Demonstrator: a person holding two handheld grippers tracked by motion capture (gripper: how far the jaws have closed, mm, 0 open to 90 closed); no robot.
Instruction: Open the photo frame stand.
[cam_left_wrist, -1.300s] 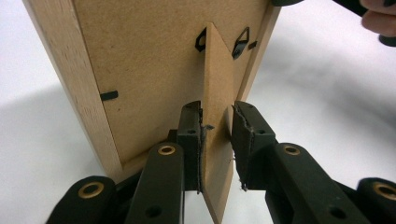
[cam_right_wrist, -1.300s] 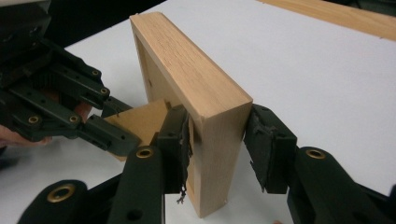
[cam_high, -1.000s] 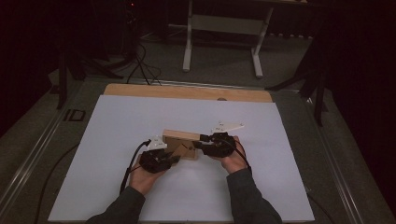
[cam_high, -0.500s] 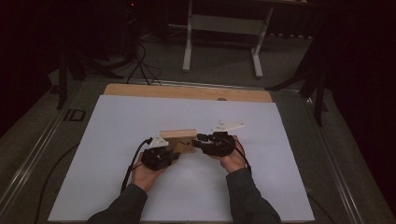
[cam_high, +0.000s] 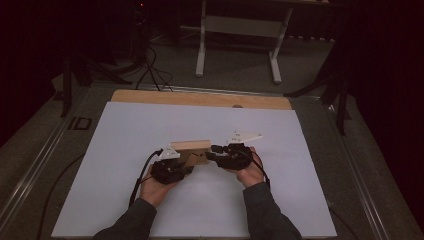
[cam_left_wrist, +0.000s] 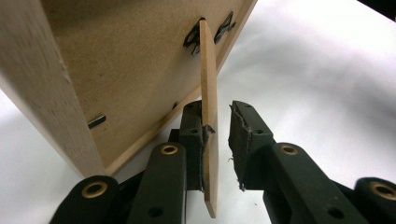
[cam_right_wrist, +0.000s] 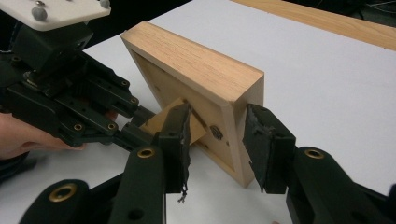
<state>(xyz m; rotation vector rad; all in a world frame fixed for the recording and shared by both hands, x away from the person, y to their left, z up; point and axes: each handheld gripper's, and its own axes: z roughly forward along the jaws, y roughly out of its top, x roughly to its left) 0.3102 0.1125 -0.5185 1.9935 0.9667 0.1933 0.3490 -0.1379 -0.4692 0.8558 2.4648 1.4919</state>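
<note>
A light wooden picture frame (cam_high: 190, 146) stands on edge on the white sheet, its brown back (cam_left_wrist: 116, 56) turned toward me. My left gripper (cam_left_wrist: 215, 109) has the thin fold-out stand (cam_left_wrist: 208, 93) between its jaws, which have just been opening. One pad touches the stand and the other stands clear of it. My right gripper (cam_right_wrist: 219, 112) straddles the frame's side rail (cam_right_wrist: 243, 121). Its outer pad is at the rail and a gap shows at the inner pad. In the high view the left gripper (cam_high: 192, 162) and right gripper (cam_high: 212, 152) meet under the frame.
The white sheet (cam_high: 300, 190) covers most of a wooden tabletop, whose bare strip (cam_high: 200, 98) runs along the far edge. Black cables (cam_high: 142, 175) trail from the grippers toward me. A white bench frame (cam_high: 240, 25) stands on the floor beyond the table.
</note>
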